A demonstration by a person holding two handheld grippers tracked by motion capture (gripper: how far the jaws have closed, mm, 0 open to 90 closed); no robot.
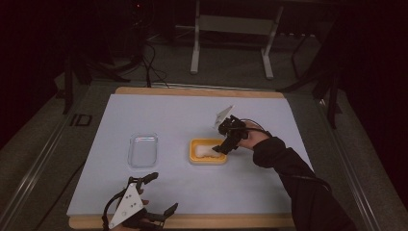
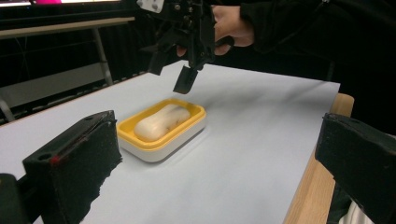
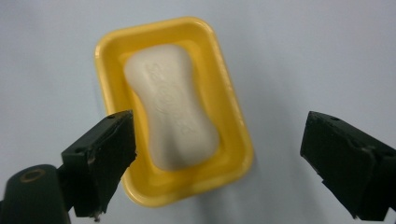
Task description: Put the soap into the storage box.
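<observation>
A pale blue sheet covers the wood-edged bench (image 1: 144, 92), which takes up the middle of the high view. Just right of centre on it sits a yellow rectangular soap dish with a white base (image 1: 208, 151), and a white, waisted bar of soap (image 1: 204, 151) lies lengthwise inside it. In the right gripper view the same dish (image 3: 232, 135) runs from upper left to lower centre of the frame, with the soap (image 3: 172, 112) resting in its hollow and showing embossed lettering too blurred to read.

The right gripper (image 1: 222, 150) comes in from the right of the high view, held by a hand in a dark sleeve, its tips over the right end of the dish. Its own view shows its jaws spread wide, one at lower left and one at lower right, with the dish between and beyond them and nothing pinched. In the left gripper view this gripper (image 2: 175, 74) hangs at upper centre, above the far end of the dish (image 2: 161, 140) and clear of the soap (image 2: 161, 122).

The left gripper (image 1: 161, 195) lies at the bottom left of the high view, near the bench's front edge, jaws spread and empty.

A clear, shallow rectangular plastic tray (image 1: 143, 150) sits left of the dish, well apart from it.
</observation>
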